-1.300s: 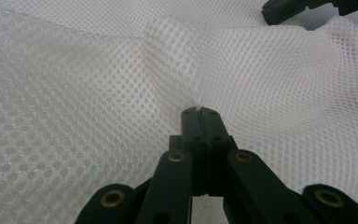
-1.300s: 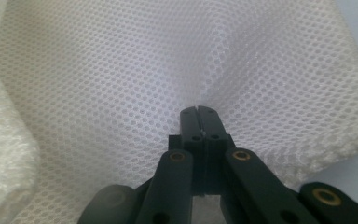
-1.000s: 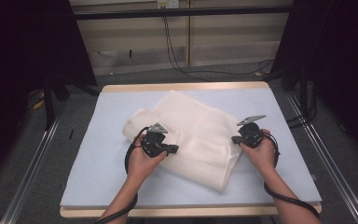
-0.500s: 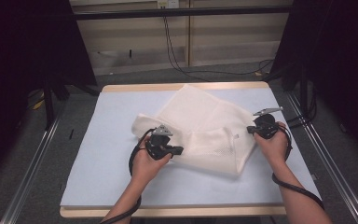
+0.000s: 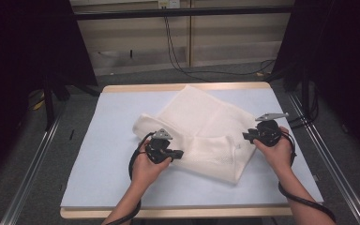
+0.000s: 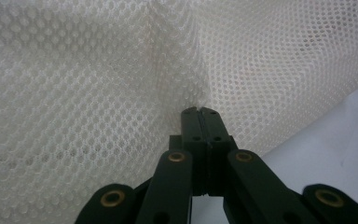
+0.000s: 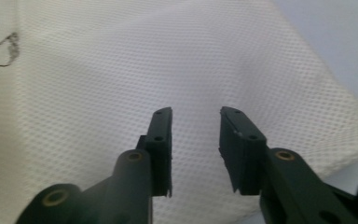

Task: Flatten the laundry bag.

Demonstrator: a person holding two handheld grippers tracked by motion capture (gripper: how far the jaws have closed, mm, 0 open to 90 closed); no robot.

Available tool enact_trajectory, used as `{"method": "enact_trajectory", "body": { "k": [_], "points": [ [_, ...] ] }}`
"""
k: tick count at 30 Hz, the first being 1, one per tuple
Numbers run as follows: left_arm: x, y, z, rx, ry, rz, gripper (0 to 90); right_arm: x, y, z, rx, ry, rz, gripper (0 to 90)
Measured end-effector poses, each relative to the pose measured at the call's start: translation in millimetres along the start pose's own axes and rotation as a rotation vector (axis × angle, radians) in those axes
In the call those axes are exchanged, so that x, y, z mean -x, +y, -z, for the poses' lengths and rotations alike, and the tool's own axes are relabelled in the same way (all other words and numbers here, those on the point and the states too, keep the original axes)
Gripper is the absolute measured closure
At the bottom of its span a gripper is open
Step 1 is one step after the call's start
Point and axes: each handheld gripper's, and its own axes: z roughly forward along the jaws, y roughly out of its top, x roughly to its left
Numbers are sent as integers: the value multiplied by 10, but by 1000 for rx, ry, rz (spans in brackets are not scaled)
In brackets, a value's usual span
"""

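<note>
White mesh cloth (image 5: 206,131) folded on the blue mat (image 5: 103,154), long axis running diagonally from near right to far left. Left gripper (image 5: 177,154) clamped on a fold; right gripper (image 5: 246,136) just opened, holding nothing.

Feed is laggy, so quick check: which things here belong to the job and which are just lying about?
In the job:
- white mesh cloth
- left tongs, shut on the cloth
- right tongs, open over it

Lying about:
- blue table mat
- black cables on the floor
</note>
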Motion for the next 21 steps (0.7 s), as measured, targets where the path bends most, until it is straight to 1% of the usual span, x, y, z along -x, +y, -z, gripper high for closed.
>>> {"method": "enact_trajectory", "body": {
  "k": [1,2,3,4,5,6,7,8,9,10,11,12,13,14,15,16,17,18,19,20,21],
  "points": [
    [-1,-1,0,1,-1,-3,900,-30,-9,8,3,18,8,586],
    [-3,-3,1,2,-1,-5,900,-68,-24,20,-3,37,4,547],
    [-4,-3,3,2,1,-6,900,-102,-46,20,-4,57,10,529],
    [-4,-3,3,2,1,-6,900,-102,-46,20,-4,57,10,529],
    [-3,-3,3,3,1,-4,900,-190,-98,27,-28,76,32,507],
    [-1,-3,5,6,5,-4,900,-190,-98,27,-28,76,32,507],
    [3,3,13,0,13,-5,900,-255,-150,42,-48,64,41,472],
    [3,3,13,0,13,-5,900,-255,-150,42,-48,64,41,472],
    [3,1,14,1,15,-3,900,-262,-197,83,-48,53,9,477],
    [2,-5,13,6,13,1,900,-253,-218,104,-49,40,-2,472],
    [2,-5,13,6,13,1,900,-238,-234,125,-44,25,-4,470],
    [0,-5,13,6,13,0,900,-238,-234,125,-44,25,-4,470],
    [1,-2,20,-1,15,-6,900,-234,-270,144,-60,21,17,438],
    [2,0,23,-2,14,-7,900,-237,-291,138,-65,25,36,433],
    [1,2,26,-3,12,-6,900,-249,-315,120,-81,35,56,420],
    [-1,2,27,0,11,-6,900,-261,-338,108,-109,22,65,410],
    [-1,1,30,-1,11,-7,900,-281,-365,89,-114,7,68,403],
    [-1,1,30,-1,11,-7,900,-281,-365,89,-114,7,68,403],
    [-1,-1,32,-5,11,-8,900,-286,-385,77,-105,3,84,402],
    [1,-3,33,-3,13,-9,900,-300,-390,80,-113,-2,75,402],
    [1,-7,35,-2,11,-7,900,-336,-370,72,-132,-30,80,411]
  ]
}}
